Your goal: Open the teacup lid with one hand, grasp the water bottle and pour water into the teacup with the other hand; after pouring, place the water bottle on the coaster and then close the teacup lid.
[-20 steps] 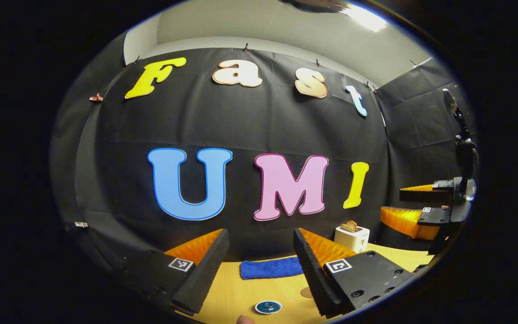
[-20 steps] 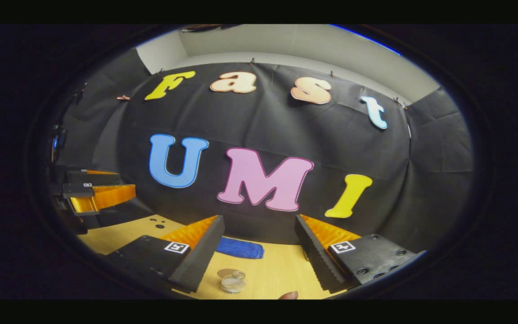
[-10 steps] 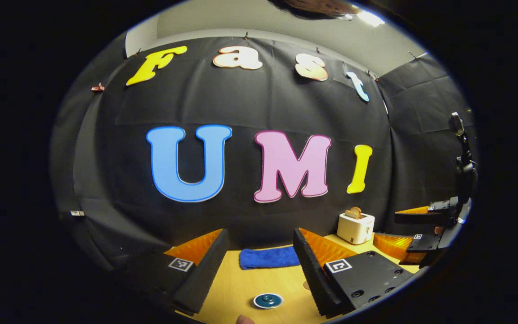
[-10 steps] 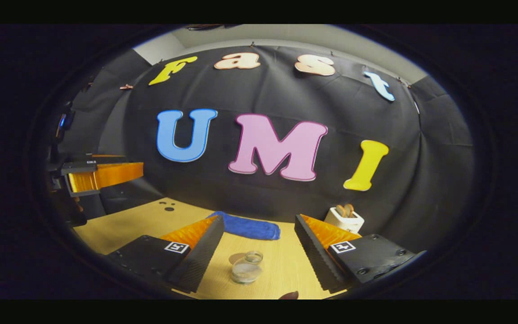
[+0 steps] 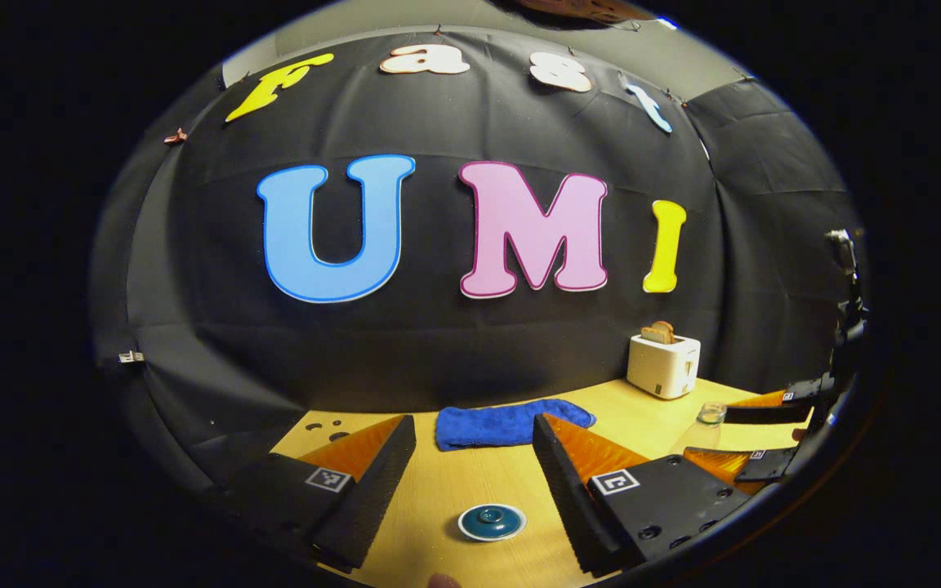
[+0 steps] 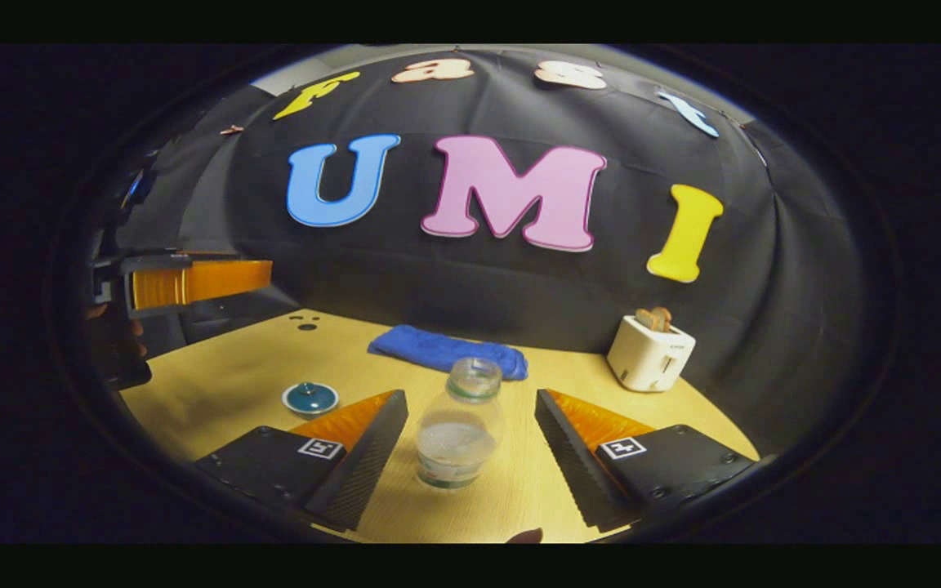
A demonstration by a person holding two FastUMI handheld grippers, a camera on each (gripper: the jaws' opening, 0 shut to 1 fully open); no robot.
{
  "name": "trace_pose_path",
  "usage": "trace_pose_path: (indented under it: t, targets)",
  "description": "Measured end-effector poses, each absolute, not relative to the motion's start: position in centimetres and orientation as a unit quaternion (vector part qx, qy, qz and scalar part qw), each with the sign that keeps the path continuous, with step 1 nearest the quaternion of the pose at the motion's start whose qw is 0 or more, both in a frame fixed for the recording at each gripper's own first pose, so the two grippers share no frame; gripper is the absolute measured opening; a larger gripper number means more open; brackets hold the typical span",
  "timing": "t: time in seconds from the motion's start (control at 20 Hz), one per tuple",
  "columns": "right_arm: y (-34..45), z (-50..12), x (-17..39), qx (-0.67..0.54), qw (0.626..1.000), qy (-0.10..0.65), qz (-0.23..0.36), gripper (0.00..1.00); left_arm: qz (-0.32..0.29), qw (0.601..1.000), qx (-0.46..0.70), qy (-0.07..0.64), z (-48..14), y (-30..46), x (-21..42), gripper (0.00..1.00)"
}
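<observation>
In the left gripper view, the left tool (image 5: 470,482) is open and holds nothing. Just ahead of its 2 fingers, near the close edge of the bench (image 5: 438,506), lies the teacup lid (image 5: 492,522), a dark teal dome with a pale rim and a small knob. The cup under it is not clear from this angle, so I cannot tell if the lid sits on a cup or alone on the bench.

In the right gripper view, the right tool (image 6: 470,457) is also open. The water bottle (image 6: 458,433) stands upright between its 2 fingers, but neither finger touches it. The bottle is clear, its mouth seems to have no cap, and a little water is in the bottom part.

Farther back lies a blue cloth (image 6: 448,351), and behind it to the right a white toaster (image 6: 650,353) with bread in the slots stands near the wall. I cannot pick out a coaster with certainty.

My judgement is that the task is at its very start: the lid is not taken, the bottle is not gripped. Lifting the lid, pouring, placing the bottle on the coaster and closing the lid are all left.
</observation>
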State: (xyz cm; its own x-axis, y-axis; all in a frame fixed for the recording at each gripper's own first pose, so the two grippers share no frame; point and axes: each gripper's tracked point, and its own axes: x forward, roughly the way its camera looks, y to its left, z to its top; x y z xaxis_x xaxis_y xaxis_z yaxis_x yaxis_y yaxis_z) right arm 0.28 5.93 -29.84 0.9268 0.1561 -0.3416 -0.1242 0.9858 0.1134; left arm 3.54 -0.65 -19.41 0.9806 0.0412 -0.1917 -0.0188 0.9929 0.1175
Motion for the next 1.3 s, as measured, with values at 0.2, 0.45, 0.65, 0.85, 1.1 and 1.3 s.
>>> trace_pose_path:
  t: [0.2, 0.45, 0.65, 0.85, 1.1, 1.3]
  targets:
    - [6.9, -34.3, 0.2, 0.050, 0.975, 0.205, 0.074, 0.98, 0.015, 0.992, 0.060, 0.112, -22.4, -0.9, 3.6, 0.92]
    - [7.2, -36.2, 0.1, 0.050, 0.974, 0.210, 0.074, 0.98, 0.017, 0.989, 0.060, 0.134, -26.1, -0.5, 3.5, 0.91]
    - [7.7, -37.3, -0.2, 0.048, 0.972, 0.217, 0.082, 0.98, 0.021, 0.987, 0.055, 0.147, -29.2, -0.1, 3.7, 0.89]
    - [7.7, -37.5, -0.3, 0.051, 0.971, 0.216, 0.083, 0.98, 0.015, 0.984, 0.056, 0.166, -32.4, -0.3, 4.1, 0.89]
    - [7.4, -37.2, -0.1, 0.047, 0.973, 0.210, 0.086, 0.98, -0.001, 0.981, 0.055, 0.187, -36.6, -1.0, 5.1, 0.74]
    - [7.2, -37.3, 0.0, 0.042, 0.974, 0.207, 0.088, 0.98, 0.003, 0.979, 0.047, 0.198, -38.3, -0.9, 5.6, 0.58]
